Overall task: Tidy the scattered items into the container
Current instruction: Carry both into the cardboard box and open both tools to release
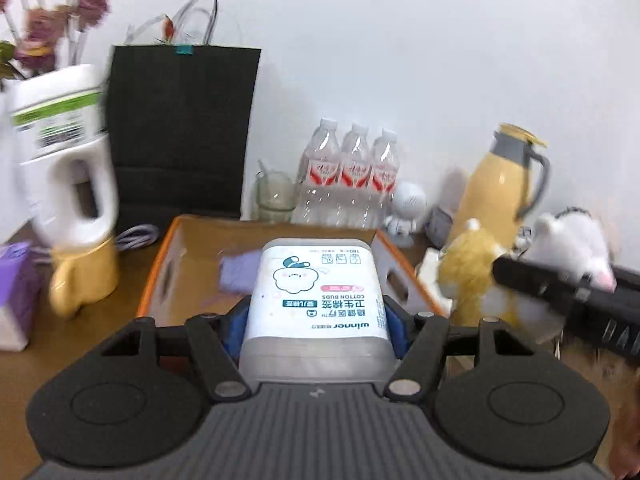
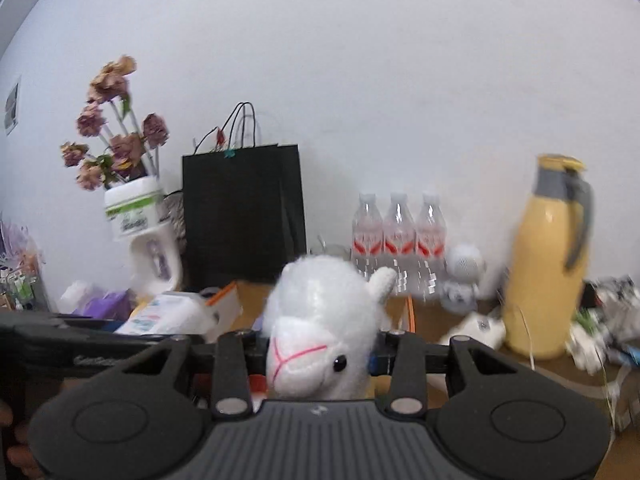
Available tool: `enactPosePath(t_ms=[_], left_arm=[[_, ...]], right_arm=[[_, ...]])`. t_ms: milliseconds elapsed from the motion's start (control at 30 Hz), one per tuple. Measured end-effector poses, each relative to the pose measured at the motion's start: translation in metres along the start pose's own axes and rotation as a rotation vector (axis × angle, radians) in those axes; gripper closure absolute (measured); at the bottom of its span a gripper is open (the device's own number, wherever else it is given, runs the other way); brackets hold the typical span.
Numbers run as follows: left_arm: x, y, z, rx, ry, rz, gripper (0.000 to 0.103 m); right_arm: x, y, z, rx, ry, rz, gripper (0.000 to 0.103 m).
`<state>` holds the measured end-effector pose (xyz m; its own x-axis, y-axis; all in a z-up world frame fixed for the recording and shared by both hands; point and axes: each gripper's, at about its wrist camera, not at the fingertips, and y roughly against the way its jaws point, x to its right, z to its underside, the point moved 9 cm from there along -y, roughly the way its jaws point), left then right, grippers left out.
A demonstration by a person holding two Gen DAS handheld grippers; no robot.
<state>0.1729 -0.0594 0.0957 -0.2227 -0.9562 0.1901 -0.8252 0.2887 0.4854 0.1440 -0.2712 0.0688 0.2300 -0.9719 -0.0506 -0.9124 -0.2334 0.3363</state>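
Observation:
My left gripper is shut on a white cotton buds box, its blue pads pressed on both sides. The box hangs in front of and above an orange-rimmed cardboard container, which has a purple item inside. My right gripper is shut on a white plush lamb, whose face points toward the camera. In the left wrist view that lamb shows at the right edge, beside a yellow plush toy. The right wrist view shows the cotton buds box by the container's corner.
Along the back wall stand a black paper bag, three water bottles, a glass cup, a small white robot toy and a yellow thermos jug. A white detergent bottle and a purple tissue pack sit left.

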Motion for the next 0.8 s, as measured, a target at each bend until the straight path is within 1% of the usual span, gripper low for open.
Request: enactPosePath(t_ms=[67,100,167,233,300,400,533,600,667,733,800], left_arm=[[0.001,-0.037,-0.021,-0.044,0.011,-0.018,0.037],[0.000,-0.054,-0.026,-0.061,0.010,-0.031,0.037],[-0.001,-0.095,-0.030,-0.125,0.011,-0.064,0.037],[-0.004,-0.134,-0.024,-0.215,0.046,-0.086,0.037],[-0.007,-0.164,-0.012,-0.288,0.075,-0.094,0.037],[-0.013,-0.197,0.010,-0.374,0.094,-0.125,0.036],[-0.021,-0.215,0.035,-0.447,0.122,-0.129,0.036],[-0.023,-0.220,0.044,-0.477,0.136,-0.130,0.036],[-0.021,-0.222,0.045,-0.473,0.108,-0.138,0.036],[-0.018,-0.219,0.044,-0.473,0.084,-0.144,0.036],[-0.017,-0.217,0.041,-0.477,0.087,-0.141,0.035]], right_arm=[[0.013,-0.037,-0.013,-0.050,0.021,0.001,0.065],[0.019,-0.054,-0.017,-0.070,0.021,0.009,0.065],[0.030,-0.088,-0.017,-0.124,0.027,0.013,0.065],[0.041,-0.119,-0.010,-0.195,0.019,0.010,0.065],[0.047,-0.143,0.000,-0.238,0.018,0.017,0.065],[0.050,-0.174,0.024,-0.311,0.060,0.029,0.065],[0.048,-0.193,0.050,-0.351,0.119,0.031,0.065],[0.048,-0.198,0.060,-0.370,0.120,0.019,0.065],[0.047,-0.202,0.068,-0.392,0.129,0.012,0.064],[0.047,-0.205,0.073,-0.399,0.135,0.026,0.061],[0.049,-0.207,0.073,-0.403,0.119,0.041,0.059]])
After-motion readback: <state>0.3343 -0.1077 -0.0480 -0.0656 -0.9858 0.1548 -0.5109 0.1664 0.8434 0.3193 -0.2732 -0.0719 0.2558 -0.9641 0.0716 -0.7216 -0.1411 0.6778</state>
